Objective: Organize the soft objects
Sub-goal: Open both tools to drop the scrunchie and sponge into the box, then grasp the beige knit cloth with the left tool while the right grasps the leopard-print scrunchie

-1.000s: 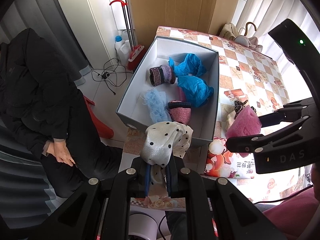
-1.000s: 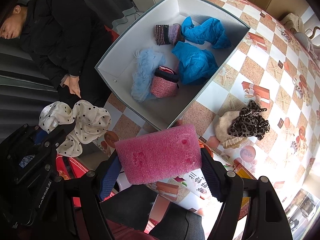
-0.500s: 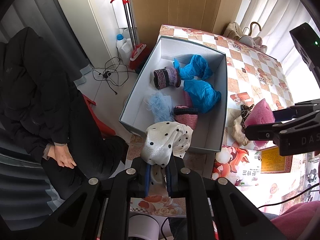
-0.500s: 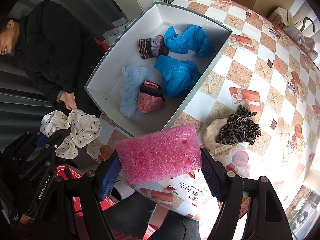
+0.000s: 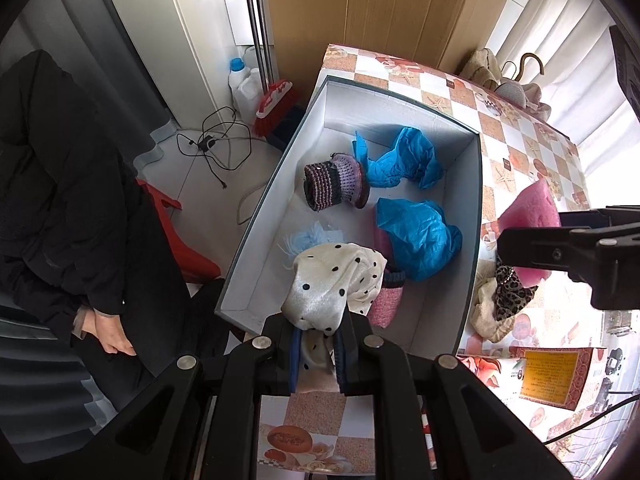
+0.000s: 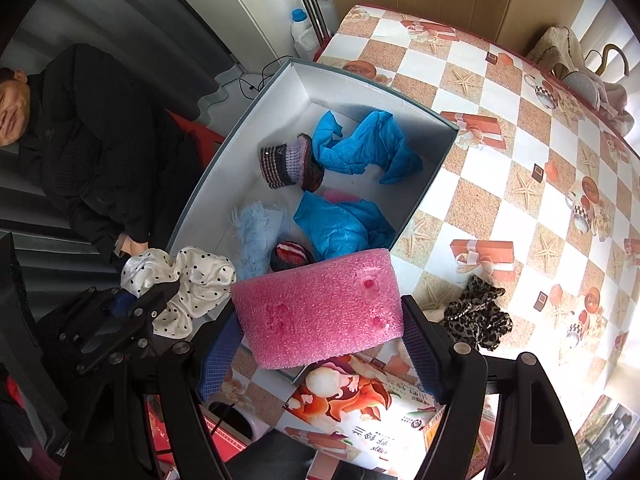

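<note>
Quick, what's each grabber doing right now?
Left gripper: closed on the polka-dot cloth.
Right gripper: closed on the pink foam block.

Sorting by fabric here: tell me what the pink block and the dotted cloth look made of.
Pink block: looks like foam, matte, with an open-pored grainy surface and dents. Dotted cloth: likely satin or a similar silky fabric, cream with black dots, with a soft sheen on its folds.

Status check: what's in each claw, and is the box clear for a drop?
Left claw shut on polka-dot cloth. Right claw shut on pink foam block. Box part full, bare floor at near end.
</note>
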Motion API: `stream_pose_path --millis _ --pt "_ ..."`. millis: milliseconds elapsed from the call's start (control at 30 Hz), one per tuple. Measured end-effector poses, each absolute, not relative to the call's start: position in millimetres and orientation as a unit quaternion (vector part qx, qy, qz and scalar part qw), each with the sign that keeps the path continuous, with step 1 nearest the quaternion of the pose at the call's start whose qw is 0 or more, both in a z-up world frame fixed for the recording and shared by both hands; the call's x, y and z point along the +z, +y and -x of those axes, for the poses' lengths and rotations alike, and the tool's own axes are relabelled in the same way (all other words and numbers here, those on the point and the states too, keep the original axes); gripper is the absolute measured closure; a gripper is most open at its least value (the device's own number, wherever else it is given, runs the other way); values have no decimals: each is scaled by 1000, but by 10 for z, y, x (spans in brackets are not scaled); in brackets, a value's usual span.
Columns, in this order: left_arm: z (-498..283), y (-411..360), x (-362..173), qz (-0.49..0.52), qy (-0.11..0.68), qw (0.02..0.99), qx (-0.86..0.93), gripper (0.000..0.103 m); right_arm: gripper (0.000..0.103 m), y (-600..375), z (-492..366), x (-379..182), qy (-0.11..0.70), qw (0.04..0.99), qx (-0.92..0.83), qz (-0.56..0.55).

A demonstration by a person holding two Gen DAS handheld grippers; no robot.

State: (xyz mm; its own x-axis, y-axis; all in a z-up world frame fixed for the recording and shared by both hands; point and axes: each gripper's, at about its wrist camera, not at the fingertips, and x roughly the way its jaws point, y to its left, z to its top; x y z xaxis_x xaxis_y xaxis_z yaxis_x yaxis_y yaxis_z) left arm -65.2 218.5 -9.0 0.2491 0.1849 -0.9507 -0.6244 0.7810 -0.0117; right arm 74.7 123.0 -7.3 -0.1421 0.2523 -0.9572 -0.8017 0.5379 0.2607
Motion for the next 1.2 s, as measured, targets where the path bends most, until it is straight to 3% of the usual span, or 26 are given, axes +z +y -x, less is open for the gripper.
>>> stream_pose_path --millis 433,500,633,667,733,800,833,867,1200 --pt "442 2259 -224 197 570 754 262 85 27 1599 -953 -186 632 614 424 207" --pt "427 2257 -243 197 573 751 261 79 27 1612 -984 -219 639 610 424 201" --pt "429 2258 -219 194 568 751 275 28 25 1618 -1014 -234 648 602 426 190" --pt "433 2262 -205 193 566 752 278 21 25 1612 -1021 -232 649 602 426 188" --pt "433 2256 -195 193 563 753 280 20 24 1599 -1045 -227 651 603 424 182" --pt "435 2262 -201 200 559 754 281 14 8 1575 -1072 -218 655 603 422 172" --pt "442 2270 -204 207 557 754 281 5 1 1555 -1087 -206 656 604 423 163" --pt "451 2280 -207 215 556 752 281 0 1 1534 -1104 -202 659 603 422 156" --pt "467 2205 50 252 517 778 252 0 1 1124 -1284 8 689 583 424 79"
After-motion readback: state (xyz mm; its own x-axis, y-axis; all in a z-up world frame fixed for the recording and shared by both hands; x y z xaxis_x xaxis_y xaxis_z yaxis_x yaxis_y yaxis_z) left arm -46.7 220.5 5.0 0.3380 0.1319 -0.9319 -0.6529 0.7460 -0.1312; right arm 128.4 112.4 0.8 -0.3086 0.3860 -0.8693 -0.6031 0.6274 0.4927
